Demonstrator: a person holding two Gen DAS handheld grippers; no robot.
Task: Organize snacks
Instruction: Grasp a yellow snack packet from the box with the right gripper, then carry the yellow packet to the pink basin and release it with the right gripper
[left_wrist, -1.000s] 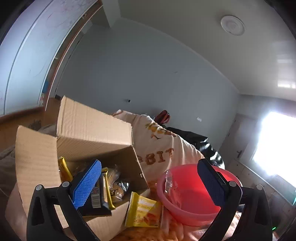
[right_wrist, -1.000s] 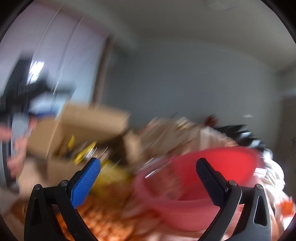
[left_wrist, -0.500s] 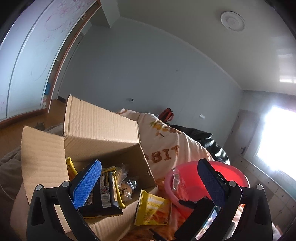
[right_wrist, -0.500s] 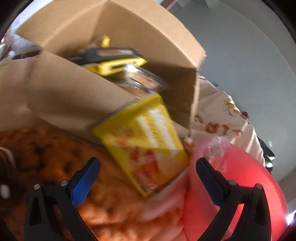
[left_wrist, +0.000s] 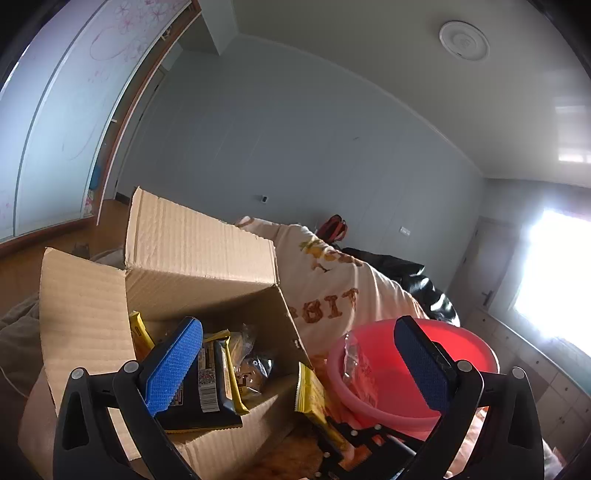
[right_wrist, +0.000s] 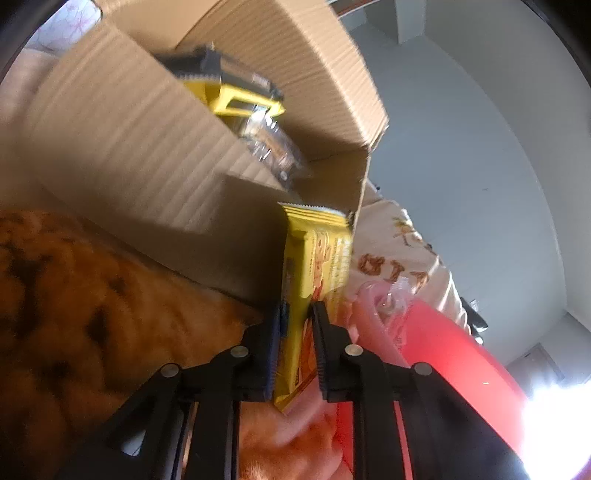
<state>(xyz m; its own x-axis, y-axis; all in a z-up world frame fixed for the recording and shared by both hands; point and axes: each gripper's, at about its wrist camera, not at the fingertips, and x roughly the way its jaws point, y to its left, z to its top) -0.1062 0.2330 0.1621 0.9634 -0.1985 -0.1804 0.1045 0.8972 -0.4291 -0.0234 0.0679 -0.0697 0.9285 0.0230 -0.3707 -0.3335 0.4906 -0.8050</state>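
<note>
The right tool (right_wrist: 295, 325) has just closed on a yellow packet (right_wrist: 317, 258) between box (left_wrist: 199, 254) and red basin (left_wrist: 454, 354). Left tool (left_wrist: 295, 362) spread, empty. Several snacks remain boxed; sorting looks barely begun.

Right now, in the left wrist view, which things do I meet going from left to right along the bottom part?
Cardboard box → black and yellow snack packet inside it → yellow snack packet held by the right hand-held gripper → red basin.
</note>
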